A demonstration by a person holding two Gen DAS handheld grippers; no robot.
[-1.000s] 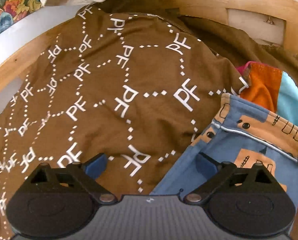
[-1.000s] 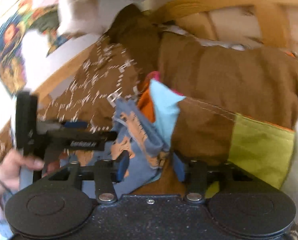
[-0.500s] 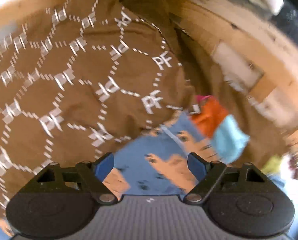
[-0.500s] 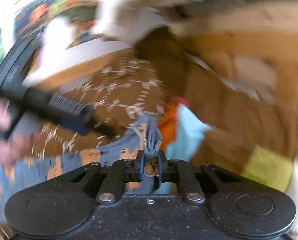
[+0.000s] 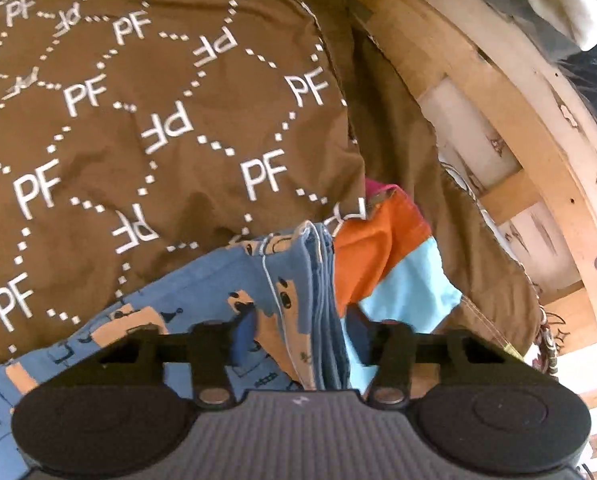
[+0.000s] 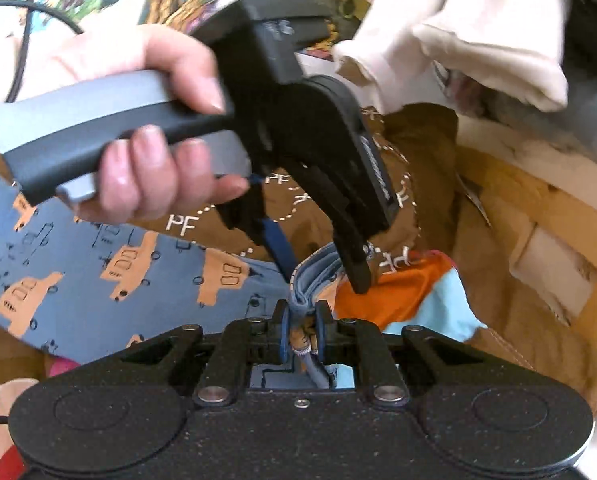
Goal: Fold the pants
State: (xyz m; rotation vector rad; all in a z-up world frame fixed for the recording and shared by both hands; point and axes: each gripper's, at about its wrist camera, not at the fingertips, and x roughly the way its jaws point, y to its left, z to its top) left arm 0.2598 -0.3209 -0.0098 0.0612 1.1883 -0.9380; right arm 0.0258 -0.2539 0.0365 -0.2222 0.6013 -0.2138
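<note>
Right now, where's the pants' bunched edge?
Low centre in both wrist views: the blue pants edge is pinched in the right gripper, beside the orange patch.

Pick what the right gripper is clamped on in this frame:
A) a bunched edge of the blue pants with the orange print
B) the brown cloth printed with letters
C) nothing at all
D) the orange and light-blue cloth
A: in the right wrist view the right gripper has its pads pressed against a bunched edge of the blue pants, while the brown cloth and the orange and light-blue cloth lie beyond it.
</note>
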